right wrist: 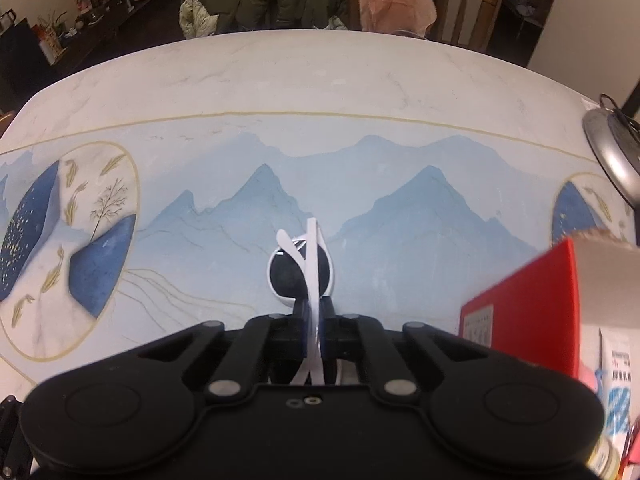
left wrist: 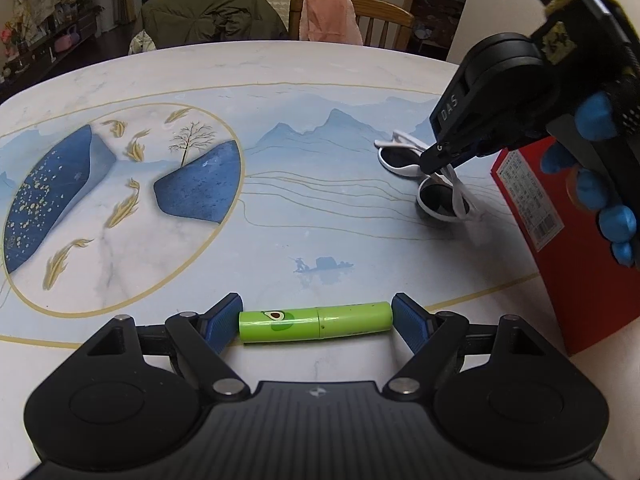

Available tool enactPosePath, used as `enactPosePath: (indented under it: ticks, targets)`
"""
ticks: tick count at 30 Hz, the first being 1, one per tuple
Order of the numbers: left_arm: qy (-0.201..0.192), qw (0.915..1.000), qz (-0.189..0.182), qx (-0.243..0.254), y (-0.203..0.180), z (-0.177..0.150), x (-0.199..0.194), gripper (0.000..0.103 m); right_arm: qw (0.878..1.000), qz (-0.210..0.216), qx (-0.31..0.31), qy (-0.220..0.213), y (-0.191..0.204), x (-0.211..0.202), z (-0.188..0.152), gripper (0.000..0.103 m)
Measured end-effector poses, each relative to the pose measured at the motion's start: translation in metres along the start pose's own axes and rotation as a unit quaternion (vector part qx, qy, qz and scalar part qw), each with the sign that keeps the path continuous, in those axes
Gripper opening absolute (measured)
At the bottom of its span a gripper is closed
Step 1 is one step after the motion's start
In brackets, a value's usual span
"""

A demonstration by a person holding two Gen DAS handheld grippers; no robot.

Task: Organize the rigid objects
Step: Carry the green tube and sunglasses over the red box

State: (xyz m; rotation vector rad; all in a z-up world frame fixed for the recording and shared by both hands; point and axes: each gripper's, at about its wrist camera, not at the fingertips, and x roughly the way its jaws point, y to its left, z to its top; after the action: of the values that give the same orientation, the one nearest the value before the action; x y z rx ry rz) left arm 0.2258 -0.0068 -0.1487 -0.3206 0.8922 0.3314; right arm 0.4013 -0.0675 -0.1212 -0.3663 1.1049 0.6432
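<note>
The left claw [left wrist: 316,322] is clamped end to end on a green tube [left wrist: 315,322] over the table [left wrist: 280,80], whose marble top bears blue painted mountains. Beyond the tube, the right claw [right wrist: 314,320] pinches white sunglasses [right wrist: 301,270] beside a red box [left wrist: 560,264]. Chairs [left wrist: 376,16] stand behind the table.
</note>
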Motion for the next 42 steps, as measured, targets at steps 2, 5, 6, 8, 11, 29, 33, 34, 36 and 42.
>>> enactPosePath:
  ticks: [2,5,6,8,11,29,33,34,36,42]
  targets:
    - [0.001,1.0,-0.002,-0.001,0.001,-0.001,-0.002,0.082,1.0,0.006,0.013,-0.008,0.0,-0.008,-0.004,0.004]
    - [0.003,1.0,-0.007,0.0,0.004,-0.004,-0.004,0.082,1.0,0.013,0.02,-0.02,0.001,-0.026,-0.013,0.004]
    - [0.004,1.0,-0.008,-0.001,0.005,-0.005,-0.005,0.082,0.999,0.018,0.025,-0.024,0.001,-0.032,-0.016,0.004]
    - [0.005,0.9999,-0.009,-0.005,0.007,-0.006,-0.008,0.082,0.999,0.024,0.035,-0.031,0.001,-0.046,-0.023,0.004]
    - [-0.001,0.9999,-0.015,-0.003,0.008,-0.004,-0.017,0.082,0.997,0.032,0.046,-0.043,-0.001,-0.067,-0.034,0.004]
    - [-0.055,0.9934,-0.089,0.047,-0.03,0.034,-0.106,0.082,0.983,0.043,0.112,-0.14,-0.045,-0.178,-0.085,0.004]
    - [-0.066,0.99,-0.1,0.075,-0.054,0.043,-0.118,0.082,0.978,0.034,0.129,-0.159,-0.068,-0.194,-0.098,0.004]
    - [-0.067,0.9893,-0.102,0.079,-0.06,0.045,-0.12,0.082,0.977,0.03,0.133,-0.162,-0.074,-0.196,-0.1,0.004]
    - [-0.067,0.9879,-0.108,0.089,-0.073,0.048,-0.123,0.082,0.975,0.024,0.142,-0.167,-0.087,-0.201,-0.106,0.004]
    - [-0.064,0.9839,-0.115,0.12,-0.116,0.052,-0.122,0.082,0.969,0.01,0.17,-0.178,-0.126,-0.21,-0.125,0.004]
